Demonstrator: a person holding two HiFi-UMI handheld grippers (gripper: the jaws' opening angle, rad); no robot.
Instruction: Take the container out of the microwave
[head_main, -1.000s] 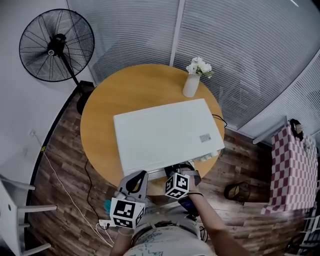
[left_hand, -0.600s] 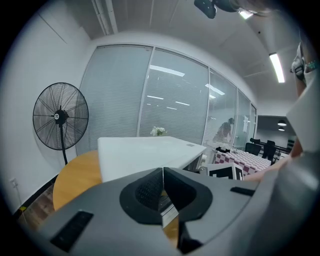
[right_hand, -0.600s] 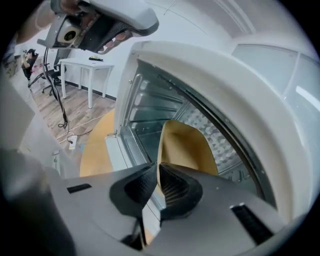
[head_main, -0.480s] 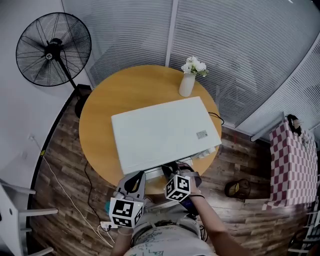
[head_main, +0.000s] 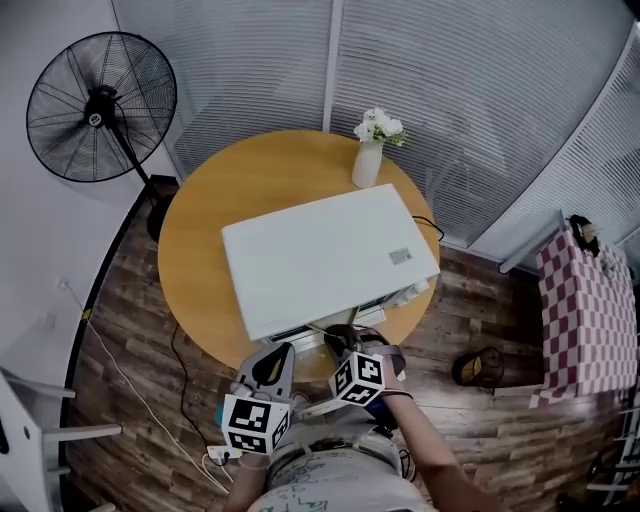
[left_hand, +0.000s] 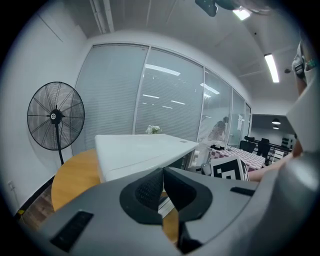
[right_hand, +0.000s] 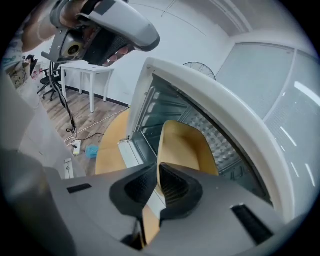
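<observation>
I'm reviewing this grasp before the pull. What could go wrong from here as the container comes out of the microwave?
The right gripper pinches only one edge of the container rim, so it could tilt or slip on its way out of the microwave. The left gripper is shut on nothing and lends no support underneath. The microwave's front sits near the edge of the table, so a dropped container would likely hit the floor.
</observation>
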